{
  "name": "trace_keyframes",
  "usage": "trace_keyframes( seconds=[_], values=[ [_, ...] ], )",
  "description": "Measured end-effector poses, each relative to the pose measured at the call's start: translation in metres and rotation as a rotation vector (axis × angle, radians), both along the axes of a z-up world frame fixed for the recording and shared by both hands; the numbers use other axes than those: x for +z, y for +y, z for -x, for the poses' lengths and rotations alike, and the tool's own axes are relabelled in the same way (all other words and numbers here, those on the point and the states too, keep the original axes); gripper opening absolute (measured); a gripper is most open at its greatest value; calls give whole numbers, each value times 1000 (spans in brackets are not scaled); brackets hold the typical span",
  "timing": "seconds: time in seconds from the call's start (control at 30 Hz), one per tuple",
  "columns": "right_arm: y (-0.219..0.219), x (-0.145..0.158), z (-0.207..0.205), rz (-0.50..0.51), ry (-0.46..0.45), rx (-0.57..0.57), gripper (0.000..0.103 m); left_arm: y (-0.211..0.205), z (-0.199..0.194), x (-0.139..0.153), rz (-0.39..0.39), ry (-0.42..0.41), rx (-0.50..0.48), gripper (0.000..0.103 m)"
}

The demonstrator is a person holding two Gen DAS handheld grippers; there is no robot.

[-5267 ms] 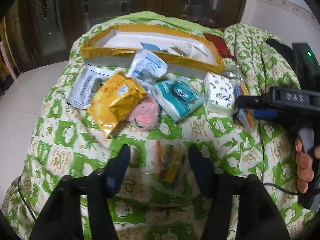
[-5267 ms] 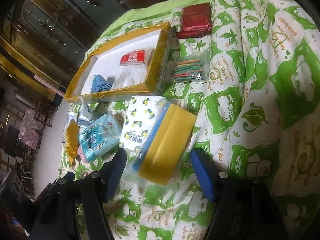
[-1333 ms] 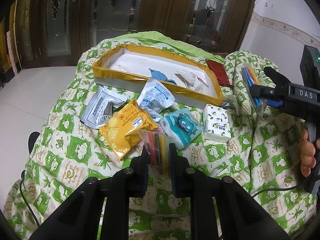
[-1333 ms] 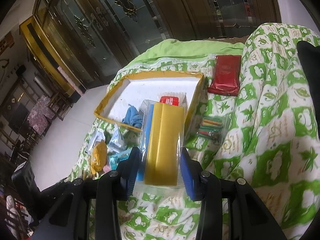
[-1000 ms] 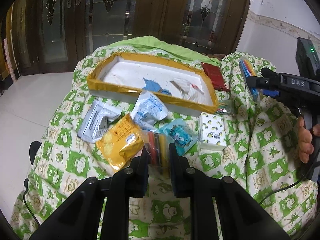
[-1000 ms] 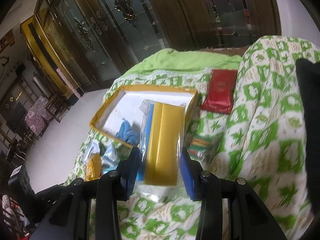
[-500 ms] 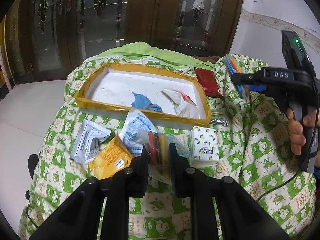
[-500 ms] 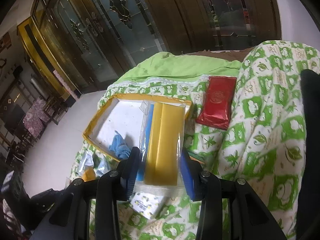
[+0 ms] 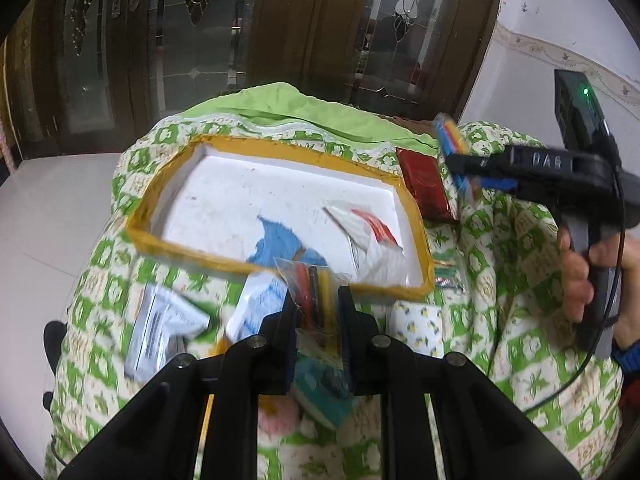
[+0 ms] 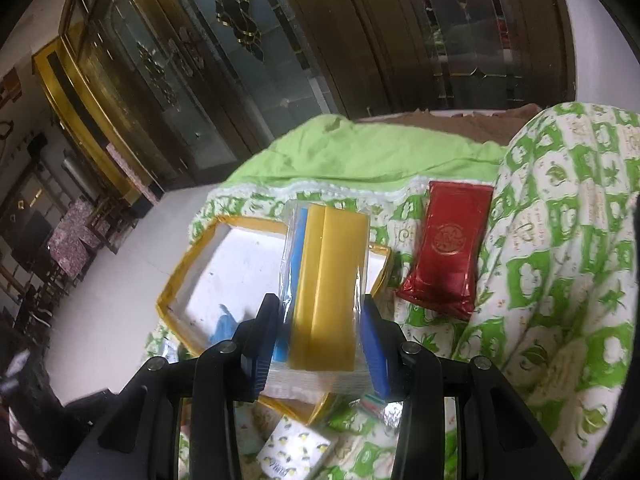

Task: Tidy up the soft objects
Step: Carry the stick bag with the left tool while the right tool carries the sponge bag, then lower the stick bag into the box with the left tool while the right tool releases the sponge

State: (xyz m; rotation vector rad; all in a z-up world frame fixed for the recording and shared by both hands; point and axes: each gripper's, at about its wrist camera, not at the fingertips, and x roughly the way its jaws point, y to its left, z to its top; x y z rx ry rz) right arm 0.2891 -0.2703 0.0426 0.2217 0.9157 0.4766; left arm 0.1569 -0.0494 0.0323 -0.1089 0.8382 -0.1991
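Note:
My left gripper [image 9: 317, 312] is shut on a small clear bag of coloured sticks [image 9: 316, 294], held above the near rim of the yellow-edged white tray [image 9: 208, 148]. A blue cloth [image 9: 276, 244] and a white packet with red print [image 9: 372, 236] lie in the tray. My right gripper [image 10: 320, 336] is shut on a clear pack of yellow and blue sponge cloths [image 10: 326, 280], held over the tray's [image 10: 176, 292] right part. In the left wrist view the right gripper [image 9: 460, 160] shows at the upper right, carried by a person's hand [image 9: 576, 276].
Everything lies on a green-and-white patterned blanket [image 9: 500, 344]. A red packet [image 10: 448, 248] lies right of the tray. Near the tray's front are a white sachet [image 9: 256, 304], a grey pouch [image 9: 160, 324], a bee-print tissue pack [image 9: 420, 324], a teal pack [image 9: 324, 392] and a pink puff [image 9: 276, 420]. Dark glass-panelled doors stand behind.
Both grippers have carried their packs forward toward the tray; the tray looms larger and nearer under each, and the loose packets have slid down in the left wrist view. Neither grip has changed.

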Motion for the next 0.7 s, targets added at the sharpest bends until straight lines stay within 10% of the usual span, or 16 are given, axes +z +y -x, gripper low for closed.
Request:
trace_keyframes(
  seconds=[0.7],
  values=[
    [100, -50, -14, -92, 205, 168, 43, 43, -79, -11, 18, 52, 73, 17]
  ],
)
